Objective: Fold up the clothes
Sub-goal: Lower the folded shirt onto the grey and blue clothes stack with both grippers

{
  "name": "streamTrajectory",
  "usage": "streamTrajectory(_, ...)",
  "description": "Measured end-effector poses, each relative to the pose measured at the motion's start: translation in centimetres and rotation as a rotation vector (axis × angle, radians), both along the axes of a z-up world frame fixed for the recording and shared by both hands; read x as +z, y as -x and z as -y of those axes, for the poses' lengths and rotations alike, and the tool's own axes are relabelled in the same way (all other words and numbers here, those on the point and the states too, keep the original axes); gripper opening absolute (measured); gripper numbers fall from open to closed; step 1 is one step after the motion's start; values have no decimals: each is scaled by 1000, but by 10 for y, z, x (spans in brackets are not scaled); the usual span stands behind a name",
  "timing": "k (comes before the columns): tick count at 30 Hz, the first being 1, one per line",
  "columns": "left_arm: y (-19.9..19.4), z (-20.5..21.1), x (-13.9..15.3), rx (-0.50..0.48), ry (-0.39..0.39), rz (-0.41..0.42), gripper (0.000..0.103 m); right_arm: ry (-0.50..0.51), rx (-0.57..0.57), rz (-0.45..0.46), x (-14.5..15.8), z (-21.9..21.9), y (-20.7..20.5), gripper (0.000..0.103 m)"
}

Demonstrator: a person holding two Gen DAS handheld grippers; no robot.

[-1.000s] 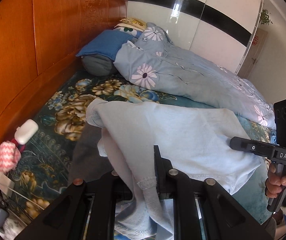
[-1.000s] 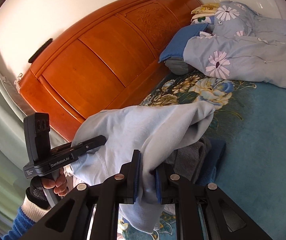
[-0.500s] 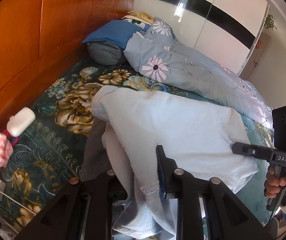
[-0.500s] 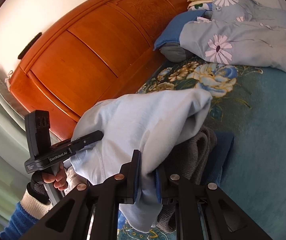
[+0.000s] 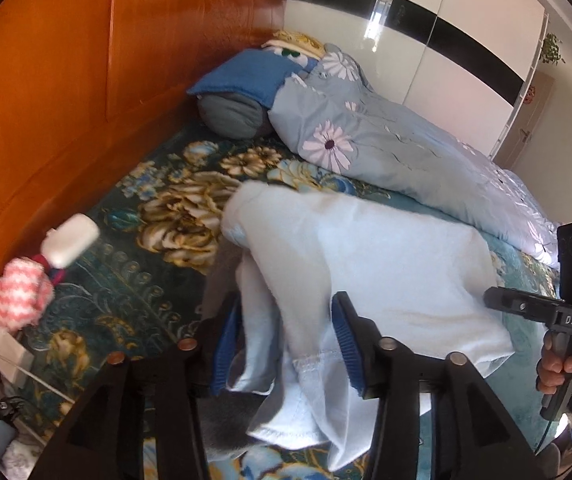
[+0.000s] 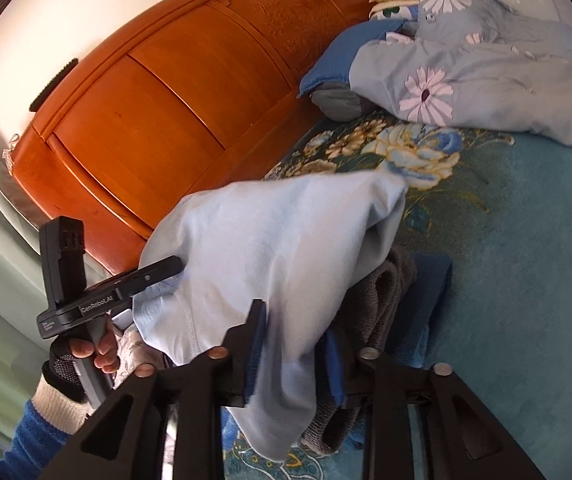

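Observation:
A pale blue garment [image 5: 374, 264] lies folded on the bed over a grey garment [image 6: 382, 292] and a dark blue one [image 6: 426, 300]. My left gripper [image 5: 286, 340] stands open at its near left edge, with the hem and a sleeve loose between the spread jaws. My right gripper [image 6: 294, 356] is open at the near right edge, with cloth draped between its jaws. Each gripper shows in the other's view: the right one [image 5: 526, 308] at the right, the left one [image 6: 142, 280] at the left.
A wooden headboard [image 5: 86, 80] runs along the left. A floral blue duvet [image 5: 386, 148] and pillows [image 5: 242, 84] lie at the back. A pink and white soft toy [image 5: 22, 296], cables and chargers [image 5: 6, 356] sit at the bed's left edge. Teal floral bedspread [image 6: 506, 260] surrounds the pile.
Both grippers have opened and released the pale blue garment, which has sunk onto the pile. Both grippers moved forward and lower toward the bed.

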State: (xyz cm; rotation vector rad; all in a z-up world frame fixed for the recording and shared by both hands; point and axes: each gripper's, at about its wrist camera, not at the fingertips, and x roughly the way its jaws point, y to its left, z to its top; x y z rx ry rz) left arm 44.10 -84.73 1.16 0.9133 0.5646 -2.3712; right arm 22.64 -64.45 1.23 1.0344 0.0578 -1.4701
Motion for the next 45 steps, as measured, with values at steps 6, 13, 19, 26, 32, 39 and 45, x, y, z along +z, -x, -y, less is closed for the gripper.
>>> streamTrajectory(6,-1,-25,37,19,131,-6,60,55,-28,-80,32,-10,7,50)
streamTrajectory(13,27,-44,21,-52,102,12,60,66,48,-119,47,9,-12,44)
streamTrajectory(19,23,-35,-7,-43,49,51,59,-5,38,-123,24,15,-10,35)
streamTrajectory(26,12,-29,-9,-18,-25,-16,59,-36,34,-128,16,14,-12,35)
streamTrajectory(32,12,-51,3,-28,14,-4,59,-10,37,-142,28,3,-20,35)
streamTrajectory(39,4,-86,2,32,59,14,62,-56,35,-211,20,-24,-40,39)
streamTrajectory(45,-1,-120,-10,49,51,16,72,-100,35,-237,5,-50,-51,54)
